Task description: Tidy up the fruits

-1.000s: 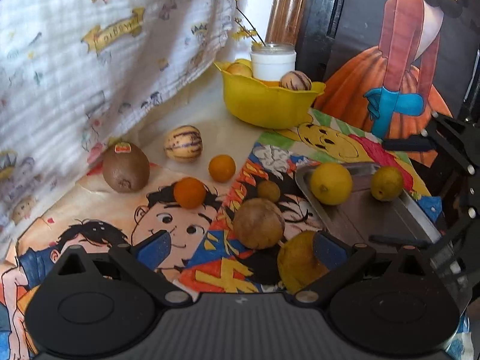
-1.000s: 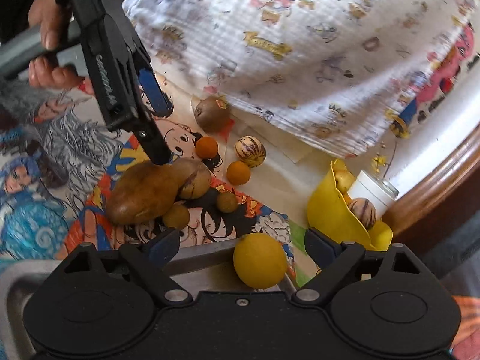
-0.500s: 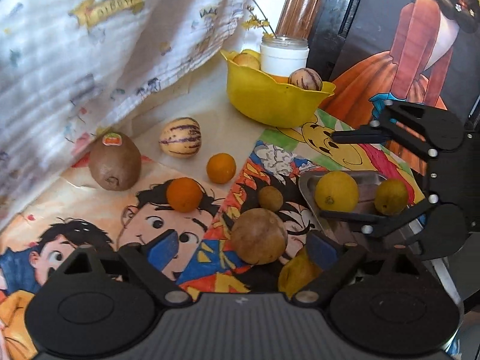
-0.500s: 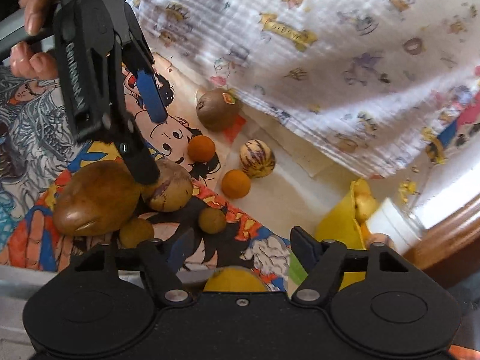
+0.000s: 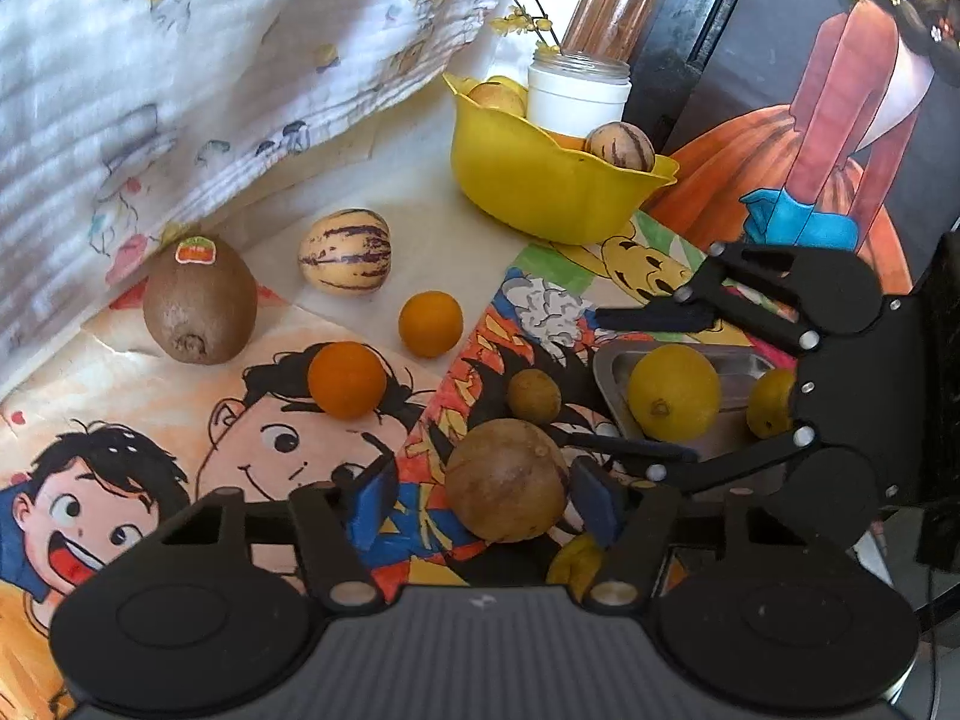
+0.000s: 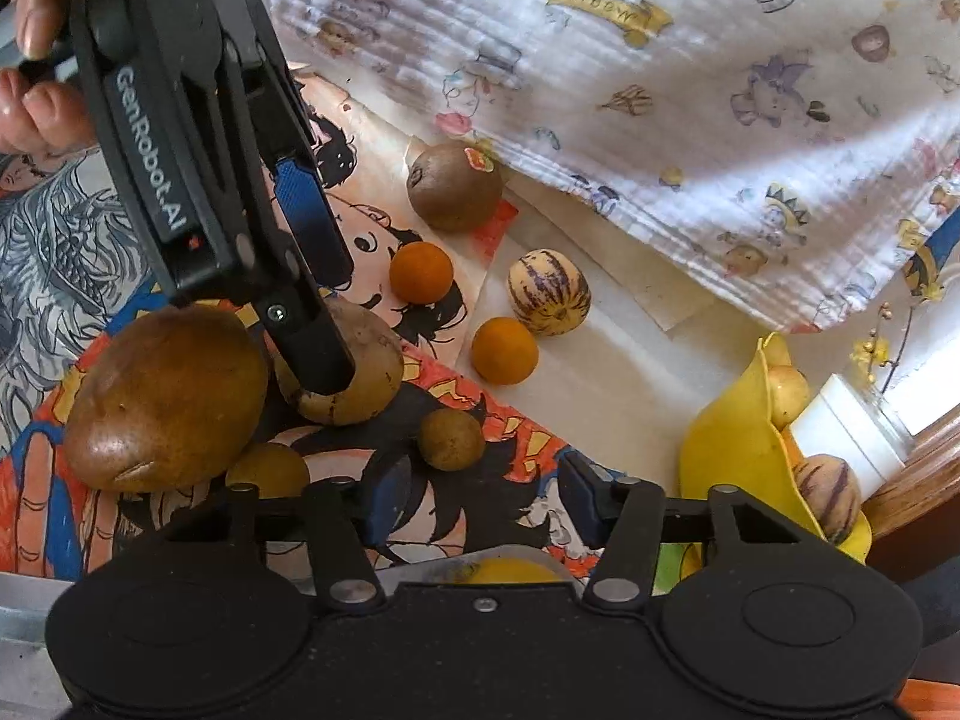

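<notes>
Cartoon-print table (image 5: 180,480): left claw (image 5: 486,495) closing around brown fruit (image 5: 504,489).

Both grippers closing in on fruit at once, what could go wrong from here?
1. The left gripper is closing around the round brown fruit; the big brown fruit seems to touch it, so lifting may roll that one.
2. The right gripper is closing around the lemon in the metal tray; the round lemon may squirt out.
3. The grippers work close together and might collide.
</notes>
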Tool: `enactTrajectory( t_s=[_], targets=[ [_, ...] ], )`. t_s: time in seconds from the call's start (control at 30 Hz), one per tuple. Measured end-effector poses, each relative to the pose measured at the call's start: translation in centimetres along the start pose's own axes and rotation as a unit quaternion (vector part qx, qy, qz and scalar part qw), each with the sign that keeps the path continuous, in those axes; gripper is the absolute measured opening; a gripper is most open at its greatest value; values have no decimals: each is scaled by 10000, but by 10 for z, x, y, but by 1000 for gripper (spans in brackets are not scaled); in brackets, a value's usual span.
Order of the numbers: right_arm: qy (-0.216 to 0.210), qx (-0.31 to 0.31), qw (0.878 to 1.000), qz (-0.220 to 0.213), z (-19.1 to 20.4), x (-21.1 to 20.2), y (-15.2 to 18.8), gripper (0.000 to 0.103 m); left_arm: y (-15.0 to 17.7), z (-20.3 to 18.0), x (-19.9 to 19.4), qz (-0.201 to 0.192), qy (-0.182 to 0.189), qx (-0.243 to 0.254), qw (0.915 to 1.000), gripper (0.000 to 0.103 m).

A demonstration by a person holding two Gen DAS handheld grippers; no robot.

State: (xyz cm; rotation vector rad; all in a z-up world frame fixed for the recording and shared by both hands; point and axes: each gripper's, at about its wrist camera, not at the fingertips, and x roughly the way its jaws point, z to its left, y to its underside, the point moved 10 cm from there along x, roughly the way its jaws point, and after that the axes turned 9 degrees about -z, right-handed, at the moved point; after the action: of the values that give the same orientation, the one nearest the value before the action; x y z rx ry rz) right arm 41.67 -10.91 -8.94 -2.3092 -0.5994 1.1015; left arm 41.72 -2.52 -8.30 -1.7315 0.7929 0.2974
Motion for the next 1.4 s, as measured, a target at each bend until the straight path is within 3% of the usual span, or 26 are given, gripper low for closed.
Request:
enactTrajectory(
  t_s=[0.17,0.6,1.2,1.4],
  targets=[
    [-79,65,9999,-88,3,5,-1,49,0,-4,1,5,140,-107,9998,51],
    [-301,493,9982,-152,5,11,2,26,0,-3,-2,-56,168,-262,9995,47],
    [-168,914,9953,-259,8,2,6,24,2,5,-11,-155,0,-420,9990,46],
    [-106,1228,9921,-212,2,6,6,35,3,6,-12,-167,-29,-451,9988,46]
  ],
)
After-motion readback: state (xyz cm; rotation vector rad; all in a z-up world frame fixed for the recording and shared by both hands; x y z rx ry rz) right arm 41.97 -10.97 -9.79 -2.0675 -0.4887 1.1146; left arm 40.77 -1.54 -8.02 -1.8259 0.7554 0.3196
